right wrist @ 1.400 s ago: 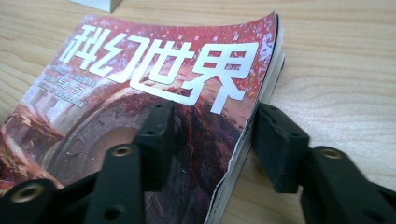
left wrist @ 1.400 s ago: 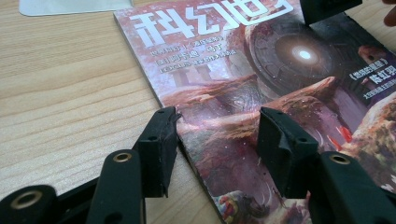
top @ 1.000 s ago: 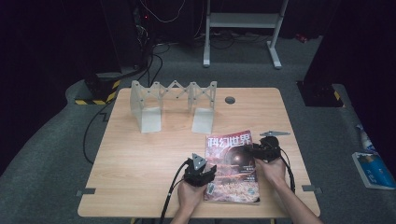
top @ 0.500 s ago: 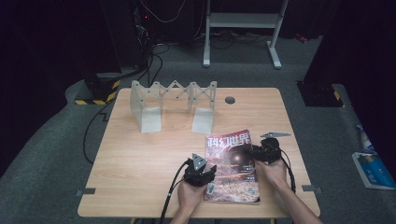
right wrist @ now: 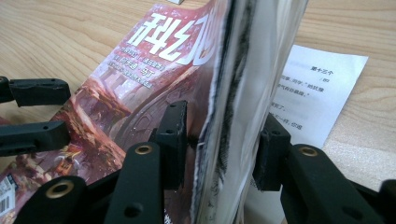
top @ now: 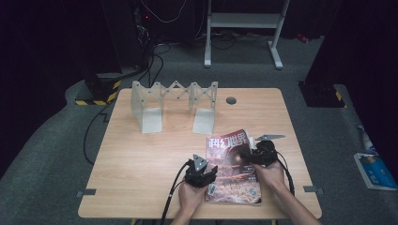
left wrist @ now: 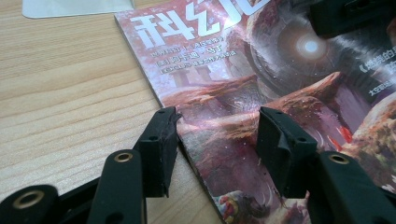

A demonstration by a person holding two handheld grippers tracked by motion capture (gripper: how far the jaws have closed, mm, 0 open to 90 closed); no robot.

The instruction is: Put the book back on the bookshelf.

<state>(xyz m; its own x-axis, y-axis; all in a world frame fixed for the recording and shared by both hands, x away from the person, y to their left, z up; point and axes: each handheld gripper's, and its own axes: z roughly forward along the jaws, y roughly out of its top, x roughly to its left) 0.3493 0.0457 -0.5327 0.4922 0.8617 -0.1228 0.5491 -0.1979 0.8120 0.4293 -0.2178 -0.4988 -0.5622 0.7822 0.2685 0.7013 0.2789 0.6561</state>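
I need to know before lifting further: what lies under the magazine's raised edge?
Under the magazine, a printed white sheet lies on the table; the part beneath the pages is hidden.

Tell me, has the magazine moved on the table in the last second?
No. The magazine keeps the same spot relative to the metal rack and the table's near edge.

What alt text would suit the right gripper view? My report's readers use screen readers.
Two black jaws straddle the lifted page edge of a magazine with a reddish cover, on a wooden table. A printed white sheet lies beyond, and the left gripper reaches in at left.
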